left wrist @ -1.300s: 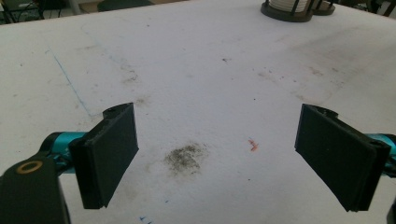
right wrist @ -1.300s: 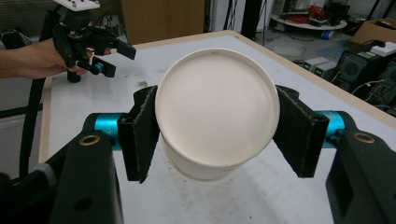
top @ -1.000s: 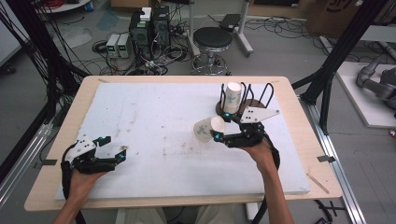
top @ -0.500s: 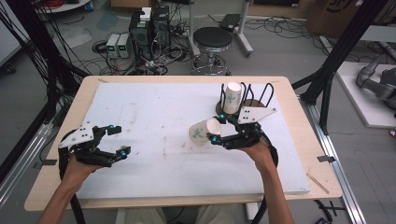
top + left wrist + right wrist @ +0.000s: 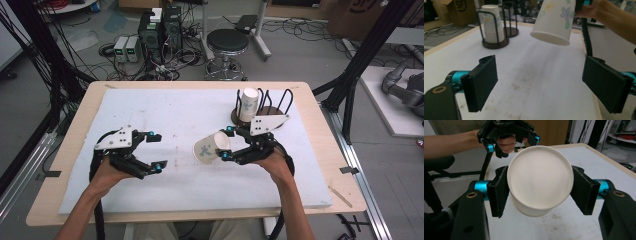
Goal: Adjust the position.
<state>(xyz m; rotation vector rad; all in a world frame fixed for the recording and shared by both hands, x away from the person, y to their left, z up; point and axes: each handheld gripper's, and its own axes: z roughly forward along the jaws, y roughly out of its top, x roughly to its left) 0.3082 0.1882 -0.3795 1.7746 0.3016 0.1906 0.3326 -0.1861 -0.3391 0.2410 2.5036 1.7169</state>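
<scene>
Paper cup (image 5: pixel 209 149) held sideways over mid-table, clamped between jaws of right gripper (image 5: pixel 226 142), base toward the left. Left gripper (image 5: pixel 154 151), jaws wide apart, has lifted off the near-left and swung toward it: likely a handover. Far right: cup stack (image 5: pixel 248 104) in wire holder (image 5: pixel 274 106).

A paper cup (image 5: pixel 210 148) is held on its side above the middle of the table (image 5: pixel 165 107), between the jaws of the right gripper (image 5: pixel 226 142), its base turned toward the left gripper (image 5: pixel 154 151), which is placed well apart at the table's left. Behind the right gripper, at the far right of the table, a cup holder (image 5: pixel 264 109) is stood, and a stack of cups (image 5: pixel 248 104) is set upright in it.
</scene>
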